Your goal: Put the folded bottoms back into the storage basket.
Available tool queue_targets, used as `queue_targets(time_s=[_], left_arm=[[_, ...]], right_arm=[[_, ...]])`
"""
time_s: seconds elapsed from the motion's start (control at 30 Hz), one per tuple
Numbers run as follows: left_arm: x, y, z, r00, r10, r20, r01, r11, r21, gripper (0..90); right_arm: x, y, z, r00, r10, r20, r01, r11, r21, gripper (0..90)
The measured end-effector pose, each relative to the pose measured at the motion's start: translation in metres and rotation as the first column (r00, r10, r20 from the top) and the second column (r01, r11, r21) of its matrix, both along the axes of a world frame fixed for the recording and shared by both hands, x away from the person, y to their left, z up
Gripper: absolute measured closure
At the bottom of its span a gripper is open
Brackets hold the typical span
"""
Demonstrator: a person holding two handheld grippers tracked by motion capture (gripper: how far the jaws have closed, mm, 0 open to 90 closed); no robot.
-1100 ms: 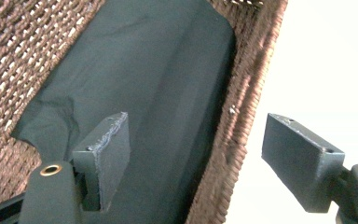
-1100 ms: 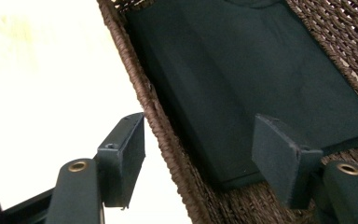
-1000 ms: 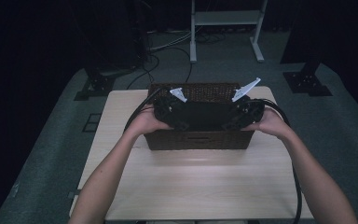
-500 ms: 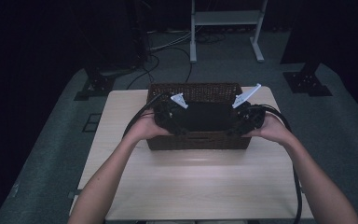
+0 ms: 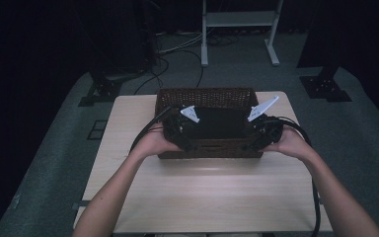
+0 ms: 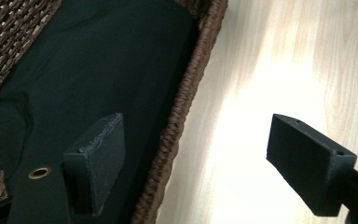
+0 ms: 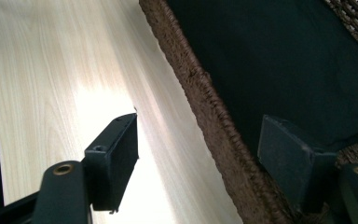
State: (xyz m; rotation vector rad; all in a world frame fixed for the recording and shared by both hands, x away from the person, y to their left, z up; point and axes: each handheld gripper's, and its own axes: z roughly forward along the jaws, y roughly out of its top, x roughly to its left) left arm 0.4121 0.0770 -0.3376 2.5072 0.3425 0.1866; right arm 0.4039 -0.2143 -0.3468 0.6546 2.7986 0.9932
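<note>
One wicker basket [image 5: 207,148], one black cloth [image 5: 219,122] inside, two grippers, left gripper [image 6: 205,168] and right gripper [image 7: 209,163], jaws just widening, straddling its rim, gripping nothing

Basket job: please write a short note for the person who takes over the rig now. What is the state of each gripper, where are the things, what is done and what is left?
Left gripper: open, its jaws have just been opening; they straddle the near wall of the woven basket at its left end, no pad pressing.
Right gripper: open, also just opening; it straddles the same wall at the right end.
Things: the basket stands at the far middle of the wooden table. The dark cloth lies flat inside it.
Done: the cloth looks placed and released.
Left: probably only to draw both grippers back from the rim.
</note>
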Motion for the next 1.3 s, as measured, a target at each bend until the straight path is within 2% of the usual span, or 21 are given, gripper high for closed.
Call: queue_targets(time_s=[0.23,0.47,0.63,0.87,1.03,1.3], left_arm=[[-0.009,0.002,0.0,1.0,0.0,0.009,0.0,1.0,0.001,16.4],[-0.015,0.004,-0.005,0.9999,0.013,0.01,-0.013,0.9999,0.003,14.8],[-0.022,0.003,-0.009,1.0,-0.001,0.005,0.001,1.0,0.0,13.5],[-0.033,0.004,-0.015,0.9999,-0.003,0.01,0.003,1.0,-0.01,13.5],[-0.039,0.008,-0.016,0.9996,0.001,0.029,0.0,0.9998,-0.022,13.5],[-0.048,0.013,-0.024,0.9995,0.01,0.03,-0.009,0.9995,-0.029,13.5]], right_arm=[[-0.009,0.0,-0.001,0.9998,0.011,0.014,-0.01,0.9999,-0.008,26.5],[-0.018,-0.004,-0.006,0.9999,-0.014,0.004,0.014,0.9999,-0.001,25.6],[-0.028,-0.006,-0.007,0.9997,-0.02,0.013,0.019,0.9998,0.01,25.5],[-0.039,-0.004,-0.01,0.9997,0.003,0.026,-0.004,1.0,0.005,25.2],[-0.047,-0.002,-0.015,0.9997,0.0,0.023,0.0,1.0,0.0,25.0],[-0.051,-0.003,-0.025,0.9999,-0.001,0.014,0.001,1.0,0.005,25.0]])
